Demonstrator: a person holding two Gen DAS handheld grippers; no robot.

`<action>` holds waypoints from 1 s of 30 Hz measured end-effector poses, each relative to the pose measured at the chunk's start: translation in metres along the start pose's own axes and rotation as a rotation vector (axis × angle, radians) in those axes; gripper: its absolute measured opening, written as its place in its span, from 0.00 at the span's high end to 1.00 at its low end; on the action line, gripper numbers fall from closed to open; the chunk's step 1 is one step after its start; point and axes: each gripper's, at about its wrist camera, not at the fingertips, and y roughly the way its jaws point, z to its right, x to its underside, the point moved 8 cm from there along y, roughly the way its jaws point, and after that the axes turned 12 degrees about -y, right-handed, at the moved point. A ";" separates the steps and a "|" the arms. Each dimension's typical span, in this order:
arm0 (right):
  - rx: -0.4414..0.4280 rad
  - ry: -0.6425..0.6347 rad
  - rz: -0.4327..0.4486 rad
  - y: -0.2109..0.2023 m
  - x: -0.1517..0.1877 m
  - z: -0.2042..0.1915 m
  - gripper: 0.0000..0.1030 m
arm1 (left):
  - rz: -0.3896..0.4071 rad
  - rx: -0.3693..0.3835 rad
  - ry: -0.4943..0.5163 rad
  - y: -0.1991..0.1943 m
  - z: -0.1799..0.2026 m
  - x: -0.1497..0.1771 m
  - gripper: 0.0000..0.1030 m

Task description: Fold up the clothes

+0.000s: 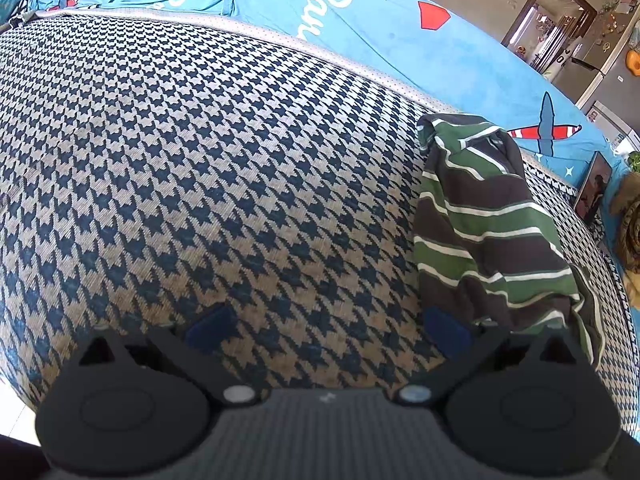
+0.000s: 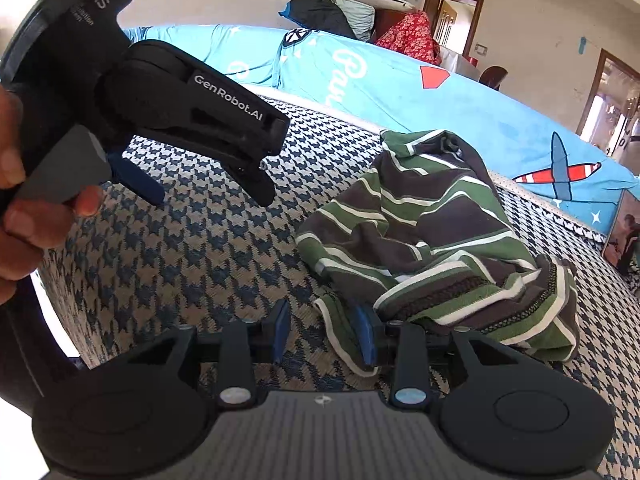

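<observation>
A green, brown and white striped garment lies crumpled on the houndstooth mat. My right gripper is low over the mat at the garment's near-left corner. It is open: its blue pads stand apart, and a white-edged hem lies loose beside the right pad. In the left wrist view the same garment is bunched at the right. There my left gripper is wide open over bare mat, holding nothing. A hand holds the left gripper, seen at upper left.
Behind the mat, a blue sheet with plane prints covers the bed. A framed picture leans at the far right edge. A pile of clothes sits beyond the bed, with doorways and a fridge further back.
</observation>
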 end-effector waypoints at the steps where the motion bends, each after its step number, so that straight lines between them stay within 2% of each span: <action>1: 0.010 0.004 0.001 0.001 0.001 0.001 0.67 | -0.001 0.001 -0.001 0.000 0.000 0.000 0.00; 7: 0.043 0.048 0.000 0.007 0.002 0.009 0.69 | -0.006 0.005 -0.006 0.000 -0.002 0.000 0.00; 9: 0.060 0.059 -0.004 0.008 0.003 0.011 0.74 | -0.008 -0.001 -0.001 0.001 -0.001 0.001 0.00; 11: 0.083 0.068 -0.014 0.010 0.004 0.014 0.87 | -0.011 -0.006 0.014 0.002 0.001 0.003 0.00; 12: 0.093 0.073 -0.018 0.010 0.004 0.016 0.90 | -0.012 -0.009 0.021 0.003 0.002 0.004 0.00; 17: 0.066 0.137 -0.009 0.002 -0.001 0.020 0.94 | -0.018 0.013 0.017 0.001 0.003 0.003 0.00; 19: 0.016 0.185 0.018 -0.005 -0.006 0.020 0.94 | -0.024 0.059 -0.015 -0.002 0.002 0.000 0.00; 26: -0.270 0.296 0.129 -0.029 -0.038 -0.005 0.96 | -0.062 0.162 -0.105 -0.004 0.000 -0.006 0.00; 30: -0.336 0.303 0.150 -0.033 -0.045 -0.018 0.96 | -0.106 0.207 -0.122 0.000 0.003 -0.003 0.00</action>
